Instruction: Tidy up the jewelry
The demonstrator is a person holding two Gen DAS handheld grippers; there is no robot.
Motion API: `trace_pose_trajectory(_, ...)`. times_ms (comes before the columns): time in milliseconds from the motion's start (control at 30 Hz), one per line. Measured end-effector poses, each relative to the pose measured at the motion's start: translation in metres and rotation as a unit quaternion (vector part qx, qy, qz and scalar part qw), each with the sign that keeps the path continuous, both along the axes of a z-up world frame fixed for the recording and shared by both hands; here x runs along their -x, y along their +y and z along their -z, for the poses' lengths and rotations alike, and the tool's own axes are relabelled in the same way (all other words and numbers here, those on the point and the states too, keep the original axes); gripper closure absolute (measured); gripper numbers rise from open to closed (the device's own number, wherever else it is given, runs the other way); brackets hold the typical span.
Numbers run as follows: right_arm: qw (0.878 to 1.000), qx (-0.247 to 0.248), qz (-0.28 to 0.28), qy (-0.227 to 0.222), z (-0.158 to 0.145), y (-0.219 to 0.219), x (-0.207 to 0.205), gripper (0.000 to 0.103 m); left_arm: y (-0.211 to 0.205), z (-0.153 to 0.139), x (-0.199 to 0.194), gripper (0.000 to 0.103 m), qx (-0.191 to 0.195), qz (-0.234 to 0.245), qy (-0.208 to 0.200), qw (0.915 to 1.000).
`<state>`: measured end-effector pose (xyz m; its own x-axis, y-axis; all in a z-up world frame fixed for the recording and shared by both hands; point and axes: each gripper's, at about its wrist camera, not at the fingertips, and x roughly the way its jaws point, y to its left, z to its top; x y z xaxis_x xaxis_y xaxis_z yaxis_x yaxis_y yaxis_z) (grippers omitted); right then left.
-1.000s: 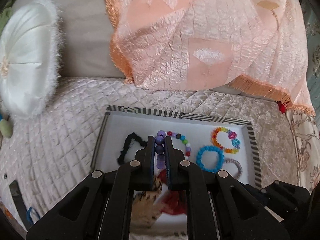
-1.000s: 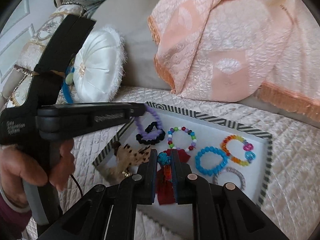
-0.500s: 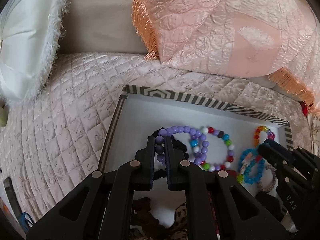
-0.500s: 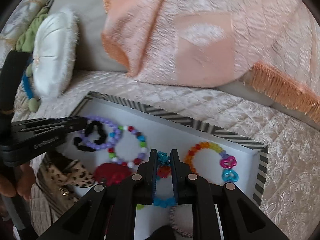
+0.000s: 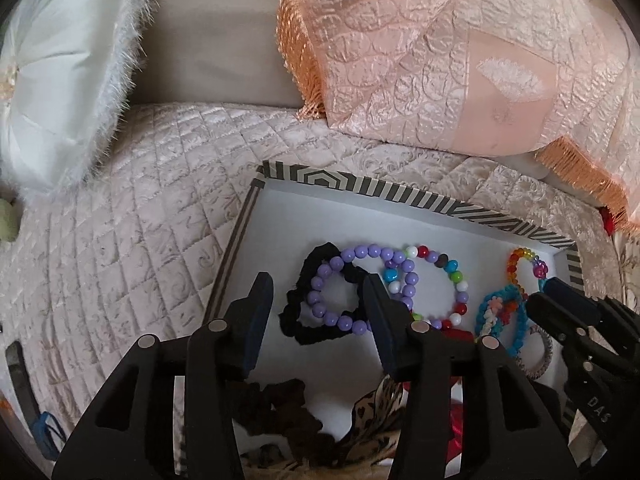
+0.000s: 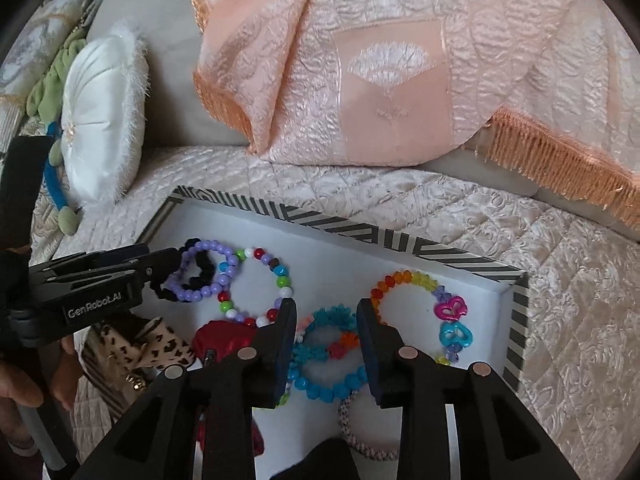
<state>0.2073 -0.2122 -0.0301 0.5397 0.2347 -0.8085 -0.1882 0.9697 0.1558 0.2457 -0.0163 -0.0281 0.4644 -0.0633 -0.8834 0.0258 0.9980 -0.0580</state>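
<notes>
Both tongs (image 5: 316,304) (image 6: 326,332) just opened, releasing bracelets (image 5: 360,288).

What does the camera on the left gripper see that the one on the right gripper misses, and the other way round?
Only the left view shows the dark brown scrunchie at the near end of the striped-rim white tray.

Only the right view shows the person's hand and the green and blue soft toy beside the white fringed cushion.

Both show the purple bead bracelet lying over a black scrunchie, the multicoloured bead bracelet, and both grippers open.
</notes>
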Motion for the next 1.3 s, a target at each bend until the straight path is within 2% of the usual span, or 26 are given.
trace_pose_trajectory(267,0.998,-0.03,0.021,-0.041,-0.021,-0.01,0.041,0.074,-0.002,-0.023,0.034,0.056,-0.011,0.008,-0.038,0.9992)
trace_pose_trajectory(600,0.995,-0.041,0.046,-0.073,-0.036,-0.01,0.096,0.073,-0.005,-0.039,0.095,0.056,0.005,0.016,-0.06,0.9981)
trace_pose_trajectory(967,0.995,-0.026,0.04,-0.084,-0.04,0.002,0.149,0.07,0.001,-0.049,0.161,0.056,-0.001,0.018,-0.082,0.9965)
trace_pose_trajectory(1067,0.995,-0.02,0.037,-0.088,-0.043,0.005,0.163,0.066,0.002,-0.052,0.174,0.056,-0.003,0.018,-0.089,0.9959)
trace_pose_trajectory(1300,0.994,-0.01,0.033,-0.104,-0.052,0.014,0.19,0.066,0.002,-0.067,0.203,0.056,-0.003,0.021,-0.111,0.9936)
